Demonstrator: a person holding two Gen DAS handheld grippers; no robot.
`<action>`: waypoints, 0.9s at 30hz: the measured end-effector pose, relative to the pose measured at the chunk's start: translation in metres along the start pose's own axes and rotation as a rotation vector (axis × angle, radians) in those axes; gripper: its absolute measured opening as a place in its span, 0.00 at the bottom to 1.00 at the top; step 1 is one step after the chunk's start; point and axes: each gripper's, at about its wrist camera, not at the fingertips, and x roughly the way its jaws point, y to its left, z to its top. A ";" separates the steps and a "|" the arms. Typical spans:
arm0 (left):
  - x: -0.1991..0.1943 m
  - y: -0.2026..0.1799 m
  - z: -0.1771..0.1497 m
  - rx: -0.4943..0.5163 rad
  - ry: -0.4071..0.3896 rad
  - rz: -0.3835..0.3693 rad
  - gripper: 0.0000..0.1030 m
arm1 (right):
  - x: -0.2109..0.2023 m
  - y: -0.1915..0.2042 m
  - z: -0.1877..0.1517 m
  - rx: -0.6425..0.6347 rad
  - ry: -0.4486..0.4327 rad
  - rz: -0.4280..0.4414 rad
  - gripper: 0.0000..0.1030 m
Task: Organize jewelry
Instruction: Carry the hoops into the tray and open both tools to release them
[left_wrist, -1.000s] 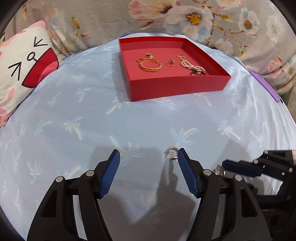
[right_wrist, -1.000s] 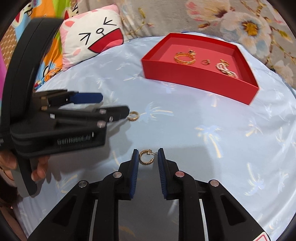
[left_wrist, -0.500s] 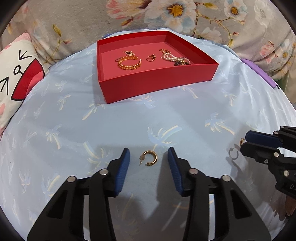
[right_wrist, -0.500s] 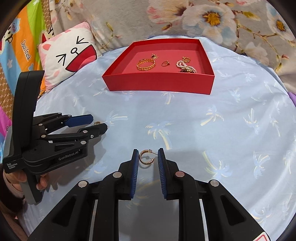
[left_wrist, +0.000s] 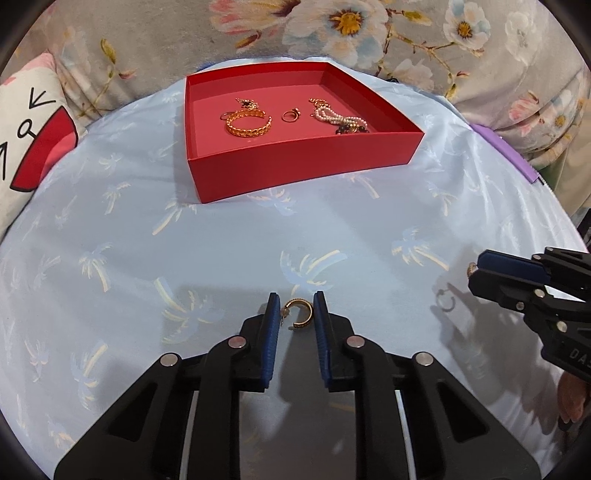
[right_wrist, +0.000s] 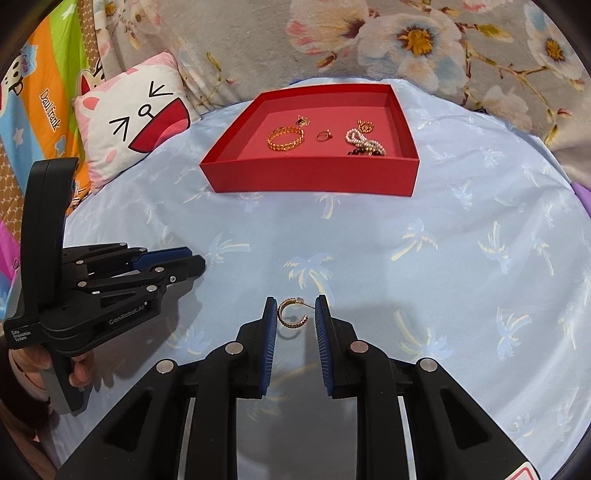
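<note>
My left gripper (left_wrist: 295, 308) is shut on a gold hoop earring (left_wrist: 299, 314) just above the light blue cloth. My right gripper (right_wrist: 295, 308) is shut on a second gold hoop earring (right_wrist: 291, 313) and holds it above the cloth; its shadow shows on the cloth in the left wrist view. A red tray (left_wrist: 295, 173) stands further back and holds a gold chain bracelet (left_wrist: 248, 123), a small ring (left_wrist: 290, 116) and a pearl bracelet (left_wrist: 338, 117). The tray also shows in the right wrist view (right_wrist: 310, 179).
A cat-face pillow (right_wrist: 136, 118) lies at the back left of the bed. A floral blanket (right_wrist: 424, 40) rises behind the tray. A purple item (left_wrist: 509, 151) lies at the cloth's right edge. The left gripper's body (right_wrist: 92, 291) is at the right wrist view's left.
My left gripper moved over the earring on the cloth and shut on it. My right gripper lifted its earring off the cloth and moved away to the right.
</note>
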 end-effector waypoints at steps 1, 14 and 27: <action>-0.003 0.000 0.002 -0.001 -0.005 -0.008 0.17 | -0.002 -0.001 0.004 -0.004 -0.005 0.001 0.19; -0.021 0.024 0.136 -0.005 -0.195 0.016 0.17 | 0.016 -0.040 0.157 0.046 -0.117 0.001 0.19; 0.060 0.065 0.230 -0.098 -0.180 0.107 0.17 | 0.121 -0.055 0.249 0.108 -0.044 -0.050 0.19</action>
